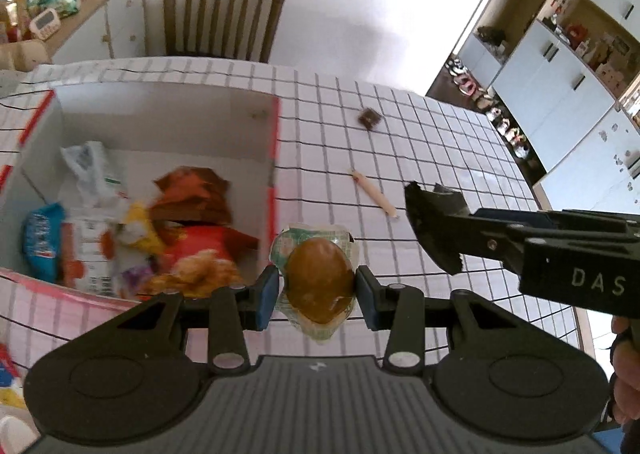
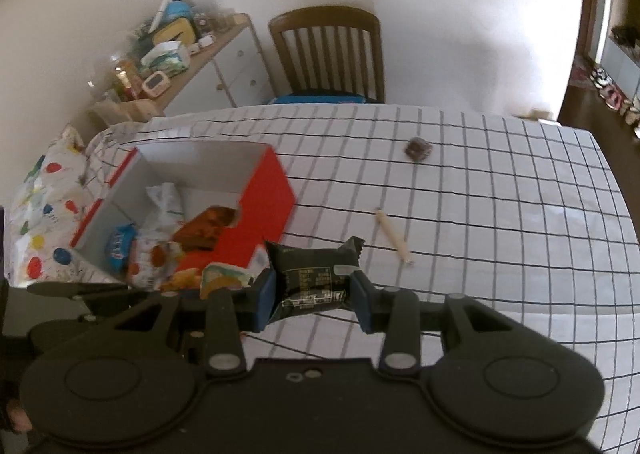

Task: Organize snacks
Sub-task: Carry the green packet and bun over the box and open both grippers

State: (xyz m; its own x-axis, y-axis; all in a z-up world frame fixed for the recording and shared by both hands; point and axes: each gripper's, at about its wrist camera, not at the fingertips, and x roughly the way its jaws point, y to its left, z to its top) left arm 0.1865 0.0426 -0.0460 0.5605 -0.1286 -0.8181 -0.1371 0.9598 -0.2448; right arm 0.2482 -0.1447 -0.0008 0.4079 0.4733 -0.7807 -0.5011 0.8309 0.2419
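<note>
My left gripper [image 1: 316,292] is shut on a wrapped brown bun [image 1: 320,278], held above the table just right of the red and white box [image 1: 274,158]. The box holds several snack packets [image 1: 188,214]. My right gripper [image 2: 313,296] is shut on a black snack packet [image 2: 314,278], held above the table by the box's near right corner [image 2: 264,222]. The black packet also shows in the left wrist view [image 1: 434,222], and the bun's wrapper in the right wrist view [image 2: 224,278]. A thin beige stick snack [image 1: 374,194] [image 2: 394,236] and a small dark brown sweet [image 1: 370,118] [image 2: 418,148] lie on the cloth.
The table wears a white checked cloth [image 2: 500,214]. A wooden chair [image 2: 328,54] stands at the far edge. A cluttered sideboard [image 2: 192,58] is at the back left. A spotted bag [image 2: 44,206] lies left of the box. Cupboards [image 1: 560,74] stand far right.
</note>
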